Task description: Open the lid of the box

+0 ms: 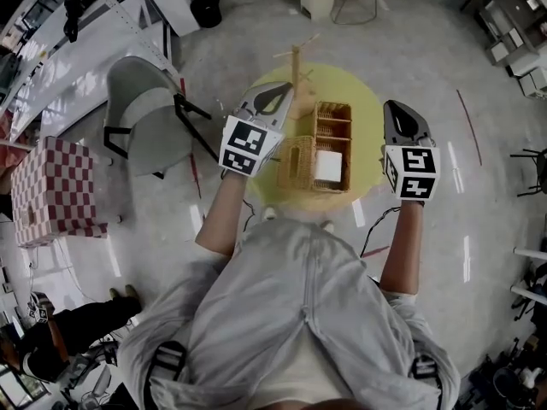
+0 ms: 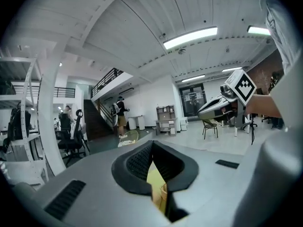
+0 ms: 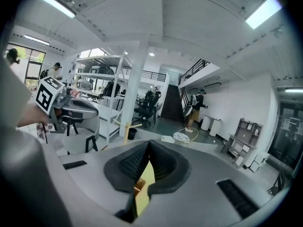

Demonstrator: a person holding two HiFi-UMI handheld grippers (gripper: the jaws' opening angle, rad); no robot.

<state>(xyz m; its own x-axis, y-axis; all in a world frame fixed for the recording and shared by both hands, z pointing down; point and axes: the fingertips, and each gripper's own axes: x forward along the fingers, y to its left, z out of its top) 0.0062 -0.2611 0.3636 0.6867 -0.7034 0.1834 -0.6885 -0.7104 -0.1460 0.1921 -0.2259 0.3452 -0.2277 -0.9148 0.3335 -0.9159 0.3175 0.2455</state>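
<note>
On my head view the box (image 1: 333, 125) sits at the middle of the yellow table (image 1: 363, 114), a woven thing with slatted compartments open to the camera. My left gripper (image 1: 285, 90) hangs over the table's left part, its tip just beside the box's far left corner. I cannot say whether it touches. My right gripper (image 1: 395, 109) is at the table's right edge, apart from the box, so the box lies between the two.

In the left gripper view the ribbed pads meet at their tips with nothing between them. The right gripper view shows the same: pads pressed together and empty. Neither pair is on the box.

Each gripper view looks out across the room. Of the table it shows only a thin yellow sliver and a scrap of wicker in the gap below the closed pads, so the box is almost wholly cut off there.

On the head view, a woven panel lies along the box's left side. I cannot tell whether that is the lid folded back or another compartment. A white block (image 1: 330, 166) rests in the box's near end, but what it is I can't make out. A wooden stand (image 1: 297, 62) rises at the table's far side.
</note>
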